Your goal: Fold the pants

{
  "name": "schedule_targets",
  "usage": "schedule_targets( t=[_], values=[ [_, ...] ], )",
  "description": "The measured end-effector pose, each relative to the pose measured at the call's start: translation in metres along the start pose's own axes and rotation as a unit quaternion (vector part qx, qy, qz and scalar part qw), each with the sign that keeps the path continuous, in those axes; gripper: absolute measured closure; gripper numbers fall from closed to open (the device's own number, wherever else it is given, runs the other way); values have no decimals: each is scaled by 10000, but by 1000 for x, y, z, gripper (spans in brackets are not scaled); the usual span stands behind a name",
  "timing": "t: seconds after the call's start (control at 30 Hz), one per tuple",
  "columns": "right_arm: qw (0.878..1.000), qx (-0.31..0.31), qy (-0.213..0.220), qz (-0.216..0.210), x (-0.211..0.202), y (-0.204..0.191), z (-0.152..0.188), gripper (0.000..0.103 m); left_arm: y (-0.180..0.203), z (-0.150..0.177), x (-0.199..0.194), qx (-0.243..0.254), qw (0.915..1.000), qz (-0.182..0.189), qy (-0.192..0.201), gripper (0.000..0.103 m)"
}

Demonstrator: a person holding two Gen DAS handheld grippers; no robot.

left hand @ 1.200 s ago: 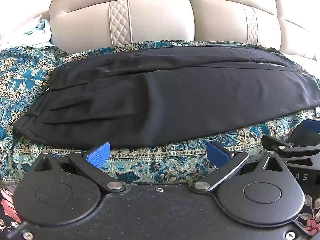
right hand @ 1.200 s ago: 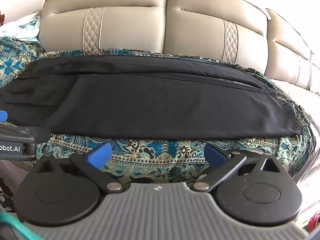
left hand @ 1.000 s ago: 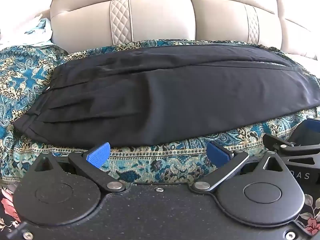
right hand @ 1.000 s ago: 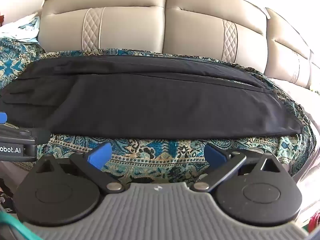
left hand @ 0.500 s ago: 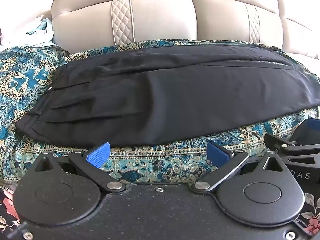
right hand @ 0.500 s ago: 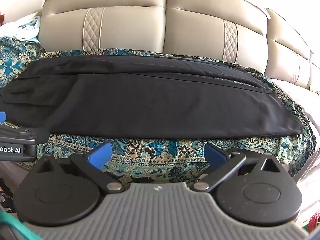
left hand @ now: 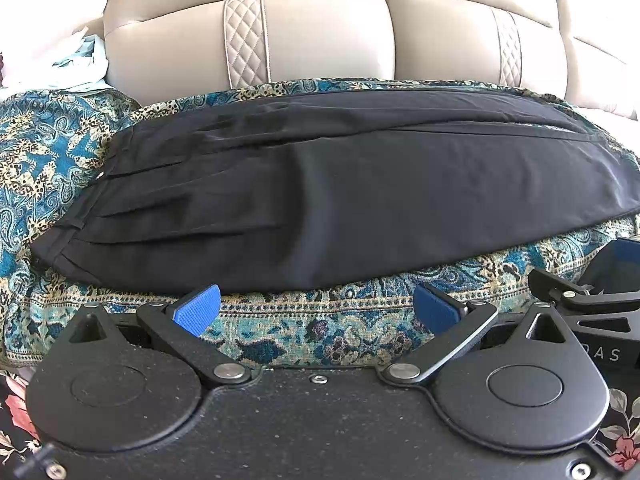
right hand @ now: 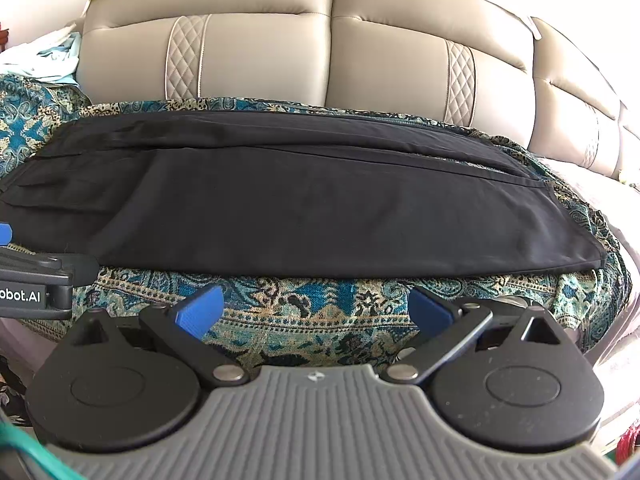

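1. The left gripper [left hand: 316,312] hangs at the front edge of the seat with its blue pads spread wide and nothing between them. The right gripper [right hand: 316,312] hangs just beside it in the same way, fully spread and empty. Neither touches cloth.

2. Largest in view is the beige sofa [right hand: 280,56]. A teal paisley throw [right hand: 304,304] covers its seat, and the black pants [right hand: 304,204] lie flat on the throw, well back from both grippers.

3. The pants appear to be folded leg over leg already, so the next fold likely runs across the length. The long axis runs side to side across the seat. The pleated waistband [left hand: 76,232] points to the left and the hem [right hand: 580,240] to the right.

4. To do this step well, I would send the right gripper to the hem corners and the left gripper [right hand: 36,288] to the waist end. Pinch both layers together, since thin fabric slips and a single-layer grip would drag the legs apart.

5. Lift low and carry the hem straight along the long axis toward the waistband. Keep the near edge [left hand: 360,276] parallel with the throw's border so the fold lands square.

6. Smallest point: the soft wrinkles [left hand: 248,124] near the waist should be smoothed before the hem comes down on them.
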State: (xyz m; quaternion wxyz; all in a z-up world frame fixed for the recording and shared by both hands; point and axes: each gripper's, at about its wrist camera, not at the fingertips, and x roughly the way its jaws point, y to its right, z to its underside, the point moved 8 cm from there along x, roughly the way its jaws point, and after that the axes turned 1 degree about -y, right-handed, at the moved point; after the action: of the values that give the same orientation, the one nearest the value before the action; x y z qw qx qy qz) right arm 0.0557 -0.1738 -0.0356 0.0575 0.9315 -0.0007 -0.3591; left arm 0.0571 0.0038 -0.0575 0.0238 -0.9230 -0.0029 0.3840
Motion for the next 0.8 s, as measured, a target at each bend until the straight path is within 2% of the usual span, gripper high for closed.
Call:
schedule_targets(
  t=[0.8],
  values=[
    [10000,-34,18,25,0,0,-2,0,-1,1,1,-1,10000,-2,-23,0]
  ],
)
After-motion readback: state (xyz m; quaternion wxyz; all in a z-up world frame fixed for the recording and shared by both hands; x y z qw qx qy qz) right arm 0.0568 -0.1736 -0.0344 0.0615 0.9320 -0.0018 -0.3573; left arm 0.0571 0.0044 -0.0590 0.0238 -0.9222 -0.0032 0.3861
